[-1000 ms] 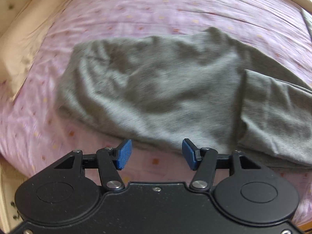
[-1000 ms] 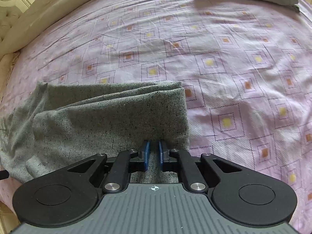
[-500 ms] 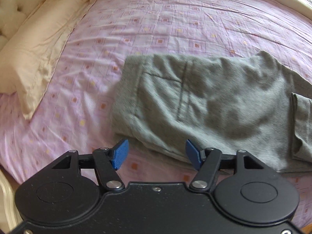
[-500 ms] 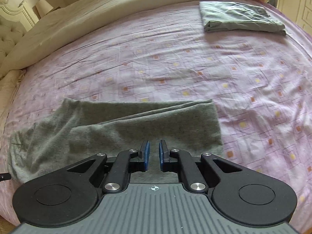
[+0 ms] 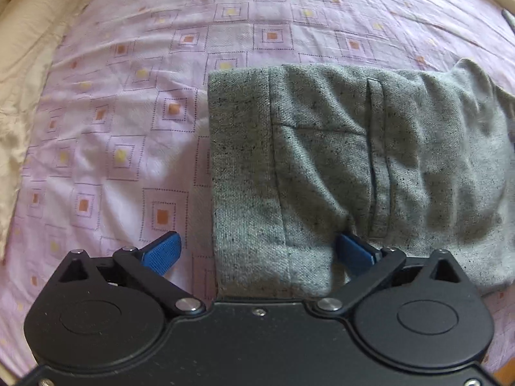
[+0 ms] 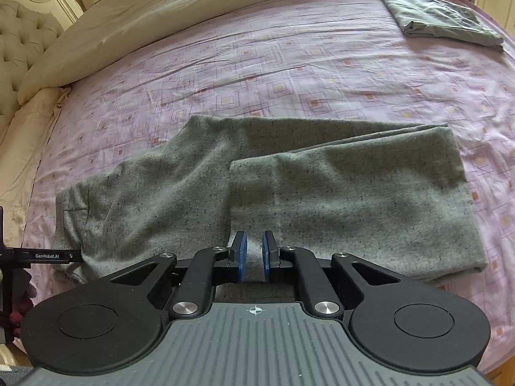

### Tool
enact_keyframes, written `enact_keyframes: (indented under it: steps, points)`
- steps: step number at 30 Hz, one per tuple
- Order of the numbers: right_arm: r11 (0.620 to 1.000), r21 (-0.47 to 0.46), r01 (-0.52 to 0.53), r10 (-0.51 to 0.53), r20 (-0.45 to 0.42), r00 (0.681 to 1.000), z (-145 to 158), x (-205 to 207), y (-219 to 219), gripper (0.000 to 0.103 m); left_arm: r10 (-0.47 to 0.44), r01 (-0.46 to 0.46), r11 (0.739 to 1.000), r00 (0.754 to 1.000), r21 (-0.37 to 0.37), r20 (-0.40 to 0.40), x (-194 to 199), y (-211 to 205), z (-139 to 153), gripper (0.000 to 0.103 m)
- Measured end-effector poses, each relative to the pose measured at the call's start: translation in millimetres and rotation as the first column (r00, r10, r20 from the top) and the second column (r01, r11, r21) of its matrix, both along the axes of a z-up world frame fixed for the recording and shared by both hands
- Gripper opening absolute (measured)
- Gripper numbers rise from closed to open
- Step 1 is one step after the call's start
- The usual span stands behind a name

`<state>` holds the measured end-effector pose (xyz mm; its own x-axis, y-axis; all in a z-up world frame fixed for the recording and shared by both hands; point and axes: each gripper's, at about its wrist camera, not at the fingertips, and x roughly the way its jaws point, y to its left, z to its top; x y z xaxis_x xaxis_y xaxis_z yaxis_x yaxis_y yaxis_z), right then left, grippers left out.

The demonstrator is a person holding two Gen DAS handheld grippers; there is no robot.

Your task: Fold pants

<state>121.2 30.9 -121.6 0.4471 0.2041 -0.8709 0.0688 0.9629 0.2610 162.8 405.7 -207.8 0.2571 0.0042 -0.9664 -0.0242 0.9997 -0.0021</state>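
Left claw [image 5: 257, 251]: wide, straddling the waistband corner of the grey pants [image 5: 338, 167]. Right claw [image 6: 251, 254]: narrow gap, over the folded leg [image 6: 354, 199], grip unclear.

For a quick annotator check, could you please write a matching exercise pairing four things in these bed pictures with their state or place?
Things:
1. left gripper
2. right gripper
3. grey pants
4. folded grey cloth

States or places:
A. lying at the far corner of the bed
B. fingers spread wide, astride the waistband end
C. fingers nearly together, with a narrow empty gap
D. spread across the pink sheet, leg end folded back

Pairs: 1-B, 2-C, 3-D, 4-A
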Motion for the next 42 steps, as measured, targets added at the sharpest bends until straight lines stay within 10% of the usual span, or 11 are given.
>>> enact_keyframes:
  steps: [18,22,26,42]
  points:
    - [0.999,-0.027,-0.028,0.027,-0.043,0.999,-17.6,61.0,41.0,0.01,0.095,-0.103,0.988,0.993,-0.118,-0.067,29.0,11.5,-7.7,0.103]
    - [0.998,-0.047,-0.041,0.04,-0.04,0.998,-23.9,90.3,48.8,0.01,0.0,-0.002,0.983,1.0,-0.185,-0.011,19.9,4.6,13.8,0.044]
    - [0.998,-0.048,-0.039,0.037,-0.041,0.998,-33.3,108.4,52.4,0.01,0.024,-0.02,0.981,1.0,-0.192,0.016,12.6,10.6,31.6,0.02]
    - [0.992,0.046,-0.114,0.122,-0.223,0.967,-78.7,-1.3,79.5,0.01,0.045,-0.029,0.981,0.996,-0.19,0.08,8.9,-4.6,89.9,0.018]
